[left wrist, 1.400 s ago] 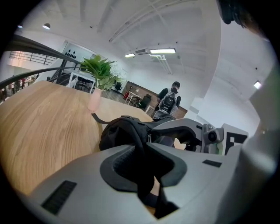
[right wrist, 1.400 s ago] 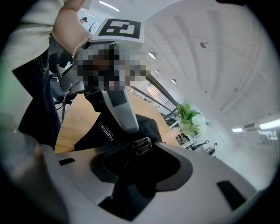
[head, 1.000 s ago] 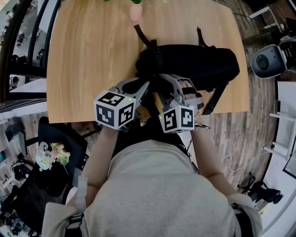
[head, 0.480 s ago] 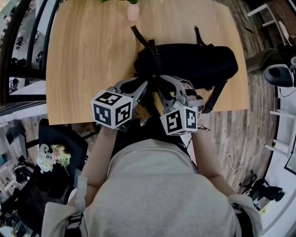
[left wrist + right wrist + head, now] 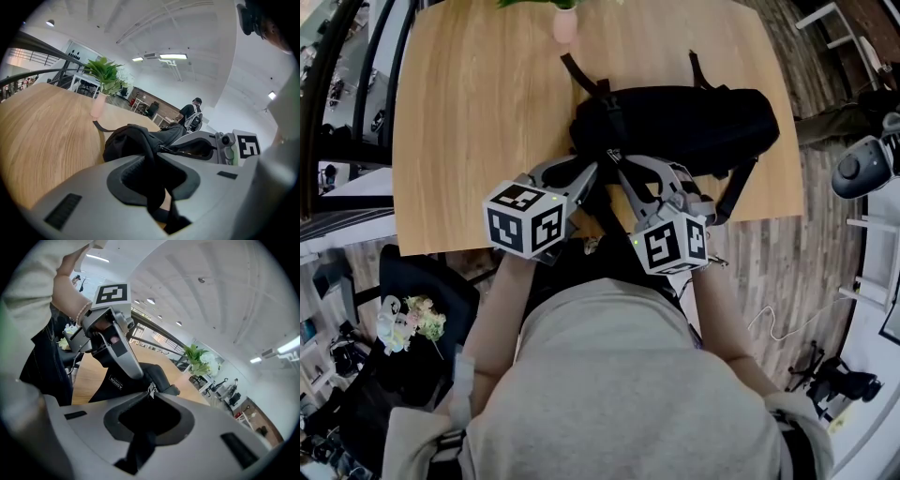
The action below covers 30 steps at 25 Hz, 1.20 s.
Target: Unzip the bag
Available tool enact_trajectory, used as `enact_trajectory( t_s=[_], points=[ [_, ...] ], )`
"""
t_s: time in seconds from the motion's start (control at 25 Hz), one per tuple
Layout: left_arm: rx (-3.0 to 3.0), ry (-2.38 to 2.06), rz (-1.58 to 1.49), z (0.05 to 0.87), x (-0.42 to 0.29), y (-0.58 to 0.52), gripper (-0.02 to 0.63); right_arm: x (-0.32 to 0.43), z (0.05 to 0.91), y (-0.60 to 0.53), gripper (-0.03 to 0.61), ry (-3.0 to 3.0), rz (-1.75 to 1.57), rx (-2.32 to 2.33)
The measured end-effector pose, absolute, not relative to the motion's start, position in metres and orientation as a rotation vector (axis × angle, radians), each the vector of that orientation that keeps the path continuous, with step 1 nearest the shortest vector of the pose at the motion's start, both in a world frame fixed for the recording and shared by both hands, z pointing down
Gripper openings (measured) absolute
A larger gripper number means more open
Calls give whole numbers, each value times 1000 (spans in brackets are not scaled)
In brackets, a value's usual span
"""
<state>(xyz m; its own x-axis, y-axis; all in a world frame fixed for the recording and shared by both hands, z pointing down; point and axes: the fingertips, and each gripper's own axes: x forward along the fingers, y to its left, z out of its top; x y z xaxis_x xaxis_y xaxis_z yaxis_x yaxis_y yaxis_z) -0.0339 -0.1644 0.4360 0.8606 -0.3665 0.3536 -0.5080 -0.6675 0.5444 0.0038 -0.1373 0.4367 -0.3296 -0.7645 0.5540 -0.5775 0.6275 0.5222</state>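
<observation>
Bag (image 5: 675, 127): at the tongs' tips
Left tongs (image 5: 157, 151): clamped on bag fabric
Right tongs (image 5: 153, 395): just closed on zip pull (image 5: 151, 389); unzipping likely next

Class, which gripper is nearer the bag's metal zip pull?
Right. The right gripper has just been closing its fingers on the zip pull; the left gripper pinches the bag close beside it.

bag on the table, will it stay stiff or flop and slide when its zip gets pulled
Probably floppy: the black bag sags and its fabric bunches in the left gripper. Likely to slide on the smooth wooden table unless held. Loose straps may trail.
</observation>
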Motion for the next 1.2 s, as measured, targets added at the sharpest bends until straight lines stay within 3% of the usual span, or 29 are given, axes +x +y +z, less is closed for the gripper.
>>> enact_trajectory(
  t_s=[0.96, 1.2],
  points=[
    [2392, -541, 272, 433, -33, -167, 74, 6, 425, -137, 20, -2230, -77, 999],
    [2393, -476, 284, 434, -35, -171, 74, 5, 418, -142, 18, -2230, -177, 915]
  ],
)
